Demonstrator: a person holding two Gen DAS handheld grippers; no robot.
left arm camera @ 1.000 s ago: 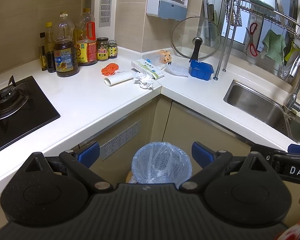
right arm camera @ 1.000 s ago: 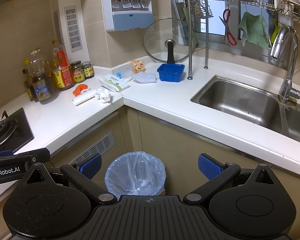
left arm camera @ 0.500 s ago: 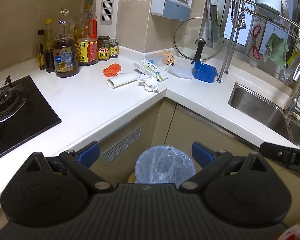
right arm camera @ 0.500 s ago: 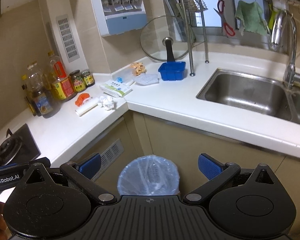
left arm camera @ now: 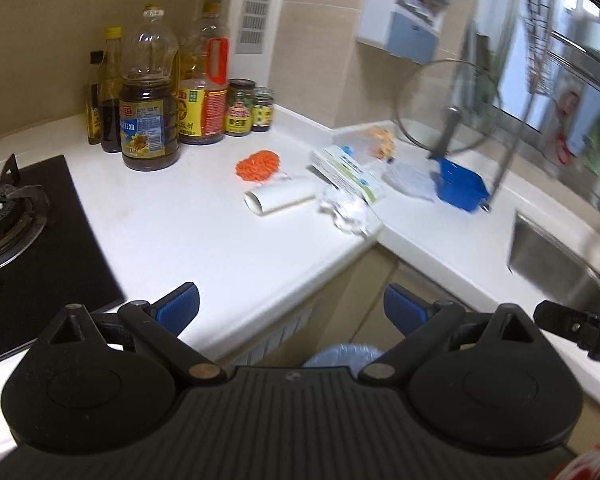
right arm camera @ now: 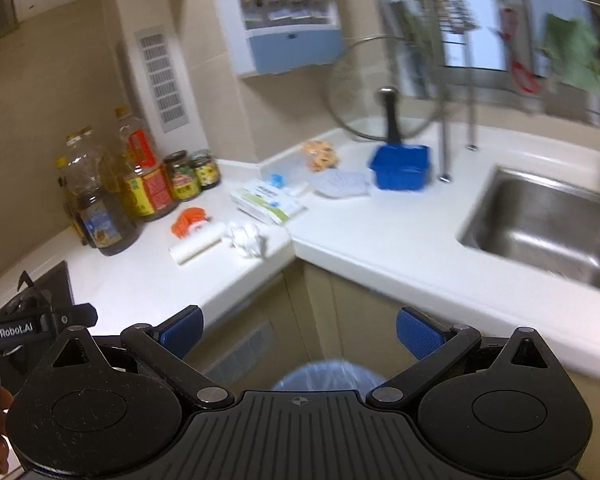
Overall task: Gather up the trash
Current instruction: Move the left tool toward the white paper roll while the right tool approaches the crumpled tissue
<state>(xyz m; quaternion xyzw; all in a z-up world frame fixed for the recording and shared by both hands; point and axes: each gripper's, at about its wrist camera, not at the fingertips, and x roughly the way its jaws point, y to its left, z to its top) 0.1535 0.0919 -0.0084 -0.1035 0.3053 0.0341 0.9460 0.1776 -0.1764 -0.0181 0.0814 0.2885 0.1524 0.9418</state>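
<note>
Currently both grippers spread, empty | left gripper (left arm camera: 291,307) over counter edge (left arm camera: 300,276) | right gripper (right arm camera: 300,334) above probable bin (right arm camera: 326,374)

Black ribbed left tool (left arm camera: 291,307) — blue pads (left arm camera: 180,307) (brass pivot screws).

The white L-shaped countertop (left arm camera: 204,236) carries a black gas hob (left arm camera: 24,240) at its left end and a sink (right arm camera: 548,224) at its right. Bottles and 2 jars (left arm camera: 248,108) line the back edge. Near the inner corner lie an orange scrap (left arm camera: 258,165), a white roll (left arm camera: 280,200), crumpled paper (left arm camera: 346,210), a flat box (left arm camera: 346,172) and a blue holder (left arm camera: 460,186).
</note>
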